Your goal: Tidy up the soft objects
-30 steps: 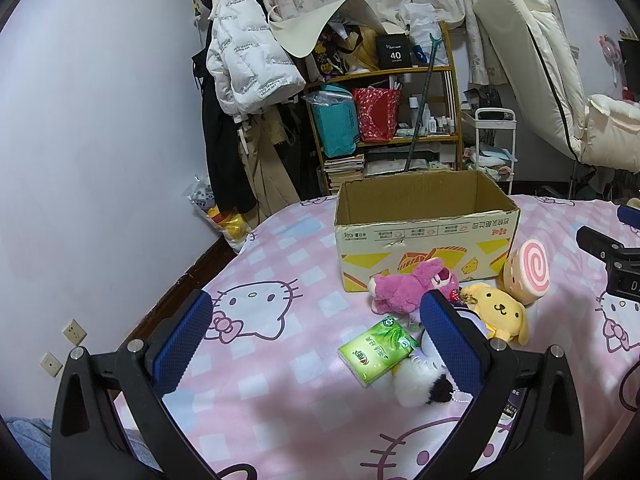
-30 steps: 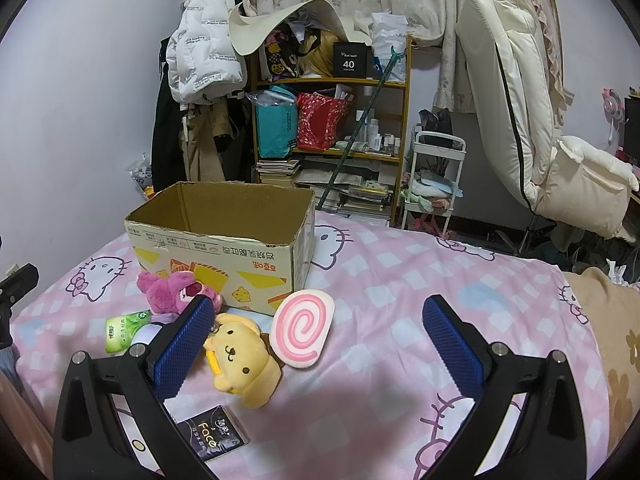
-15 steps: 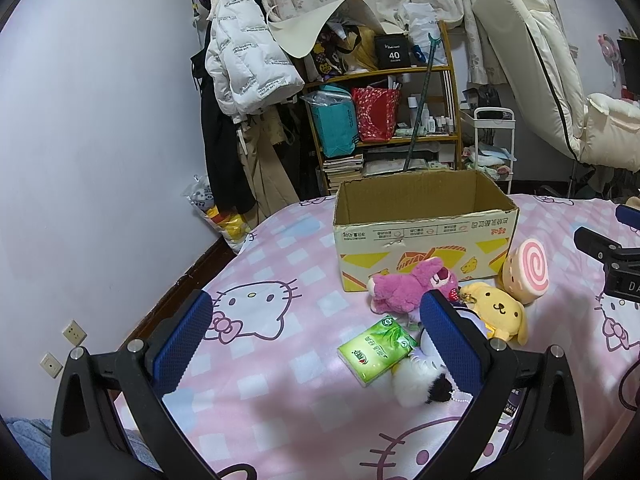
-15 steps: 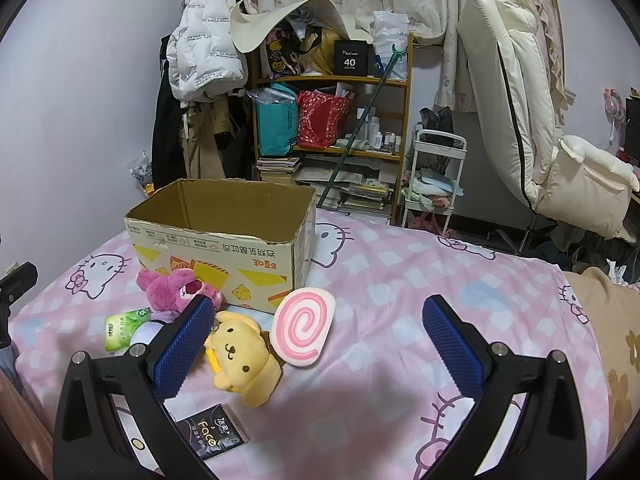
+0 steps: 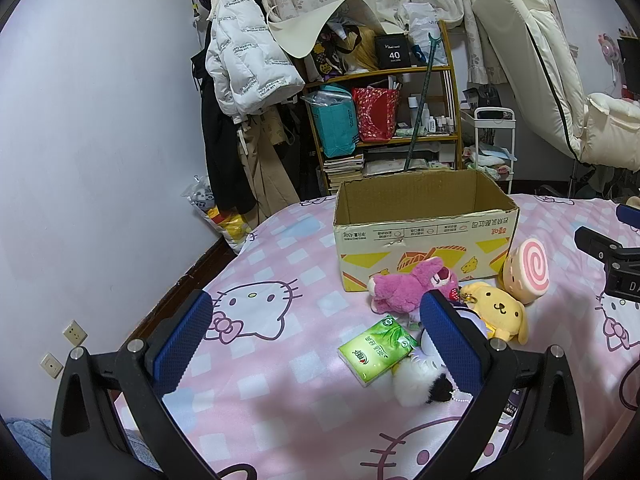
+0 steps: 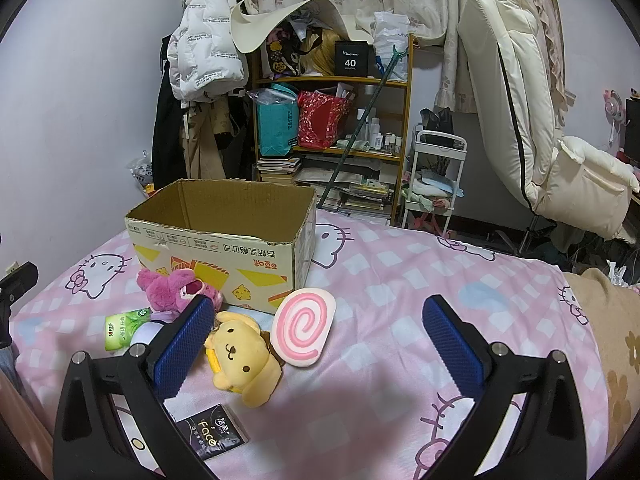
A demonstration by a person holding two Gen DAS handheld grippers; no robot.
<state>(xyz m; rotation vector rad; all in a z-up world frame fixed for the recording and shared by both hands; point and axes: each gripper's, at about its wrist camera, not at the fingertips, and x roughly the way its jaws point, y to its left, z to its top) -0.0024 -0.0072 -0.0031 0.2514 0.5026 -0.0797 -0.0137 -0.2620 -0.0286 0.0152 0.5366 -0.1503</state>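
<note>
Fingers (image 5: 184, 344) spread wide, black tissue pack (image 6: 212, 432) only in right view

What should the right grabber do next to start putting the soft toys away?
Probably lower the right gripper over the yellow dog plush and close on it. Both grippers are open and empty, the cardboard box looks empty from here, and the plush lies right by the right gripper's left finger, nearest of the toys in front of the box.
</note>
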